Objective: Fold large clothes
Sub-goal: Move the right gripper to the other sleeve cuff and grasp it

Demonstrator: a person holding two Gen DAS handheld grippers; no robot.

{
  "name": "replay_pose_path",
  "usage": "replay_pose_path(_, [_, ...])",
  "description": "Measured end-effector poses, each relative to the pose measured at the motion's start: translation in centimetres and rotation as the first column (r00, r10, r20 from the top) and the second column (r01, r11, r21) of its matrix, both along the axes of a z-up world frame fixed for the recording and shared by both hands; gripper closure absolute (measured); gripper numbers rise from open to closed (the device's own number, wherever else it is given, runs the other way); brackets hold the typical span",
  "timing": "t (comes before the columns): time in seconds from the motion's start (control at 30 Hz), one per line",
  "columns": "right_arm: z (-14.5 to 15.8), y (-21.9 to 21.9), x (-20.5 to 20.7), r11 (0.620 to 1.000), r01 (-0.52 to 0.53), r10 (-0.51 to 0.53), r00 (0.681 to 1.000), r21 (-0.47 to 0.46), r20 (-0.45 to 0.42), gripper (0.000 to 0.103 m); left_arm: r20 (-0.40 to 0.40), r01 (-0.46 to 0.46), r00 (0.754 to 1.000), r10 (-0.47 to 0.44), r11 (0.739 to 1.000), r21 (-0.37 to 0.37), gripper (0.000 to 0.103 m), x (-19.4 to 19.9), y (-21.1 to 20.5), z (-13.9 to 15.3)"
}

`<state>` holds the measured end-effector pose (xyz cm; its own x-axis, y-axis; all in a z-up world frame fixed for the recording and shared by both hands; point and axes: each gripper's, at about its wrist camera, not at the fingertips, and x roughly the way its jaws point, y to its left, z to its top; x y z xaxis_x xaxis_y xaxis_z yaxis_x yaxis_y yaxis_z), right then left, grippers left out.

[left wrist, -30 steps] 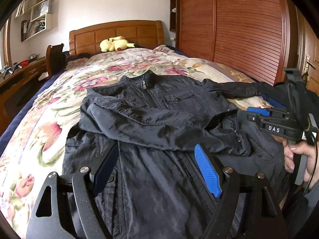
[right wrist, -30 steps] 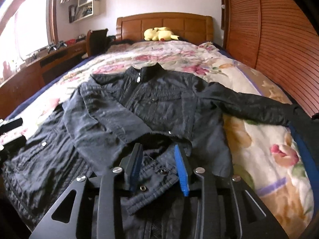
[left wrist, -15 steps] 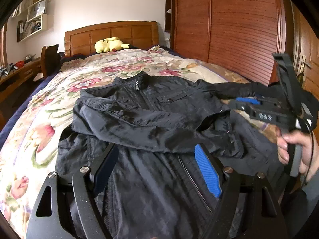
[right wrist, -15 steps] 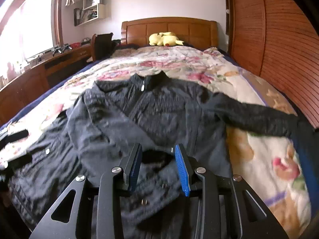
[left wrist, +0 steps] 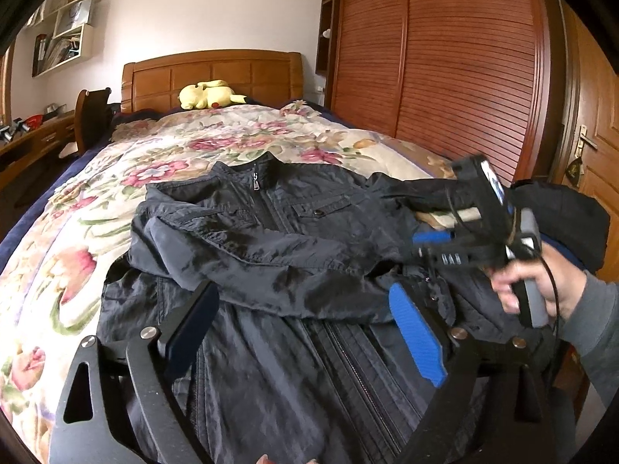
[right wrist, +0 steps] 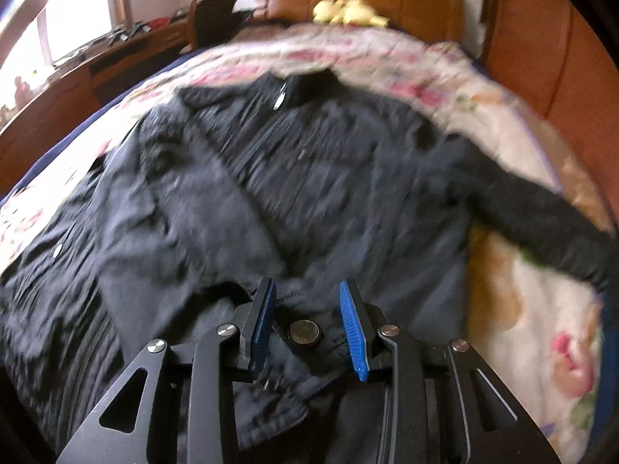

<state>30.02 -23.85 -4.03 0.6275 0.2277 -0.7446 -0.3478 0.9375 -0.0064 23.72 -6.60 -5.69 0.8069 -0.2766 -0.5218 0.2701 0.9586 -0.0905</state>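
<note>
Black and lightly creased, a zip-front jacket [left wrist: 271,239] of thin woven cloth lies face up across the near half of a bed, collar toward the headboard, one sleeve folded over its chest and the other stretched out over the floral quilt [left wrist: 69,255]. The left gripper [left wrist: 305,321] hangs over the jacket's lower front beside the zip, its jaws wide, having just been opening, with cloth beneath them but nothing pressed between the blue pads. The right gripper [right wrist: 307,324], gripped by a person's hand [left wrist: 541,286] in a grey sleeve, stands with its jaws at a narrow gap over the folded sleeve's cuff, a metal snap button [right wrist: 305,331] showing between the pads, which do not press on the cloth. Behind, a yellow plush toy [left wrist: 209,94] rests against the wooden headboard [left wrist: 247,73], beside a slatted wooden wardrobe [left wrist: 445,69].
</note>
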Motion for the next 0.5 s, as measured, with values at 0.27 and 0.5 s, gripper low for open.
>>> replay_pose_path(0.27, [-1.3, -0.6, -0.4, 0.998, -0.063, 0.062, 0.997, -0.014, -0.051, 0.068, 0.000, -0.026, 1.000, 0.026, 1.000, -0.015, 0.008, 0.8, 0.1, 0.0])
replay_pose_path(0.5, [1.0, -2.5, -2.4, 0.998, -0.059, 0.059, 0.998, -0.005, -0.006, 0.068, -0.008, -0.030, 1.000, 0.030, 0.999, -0.009, 0.008, 1.1, -0.1, -0.1])
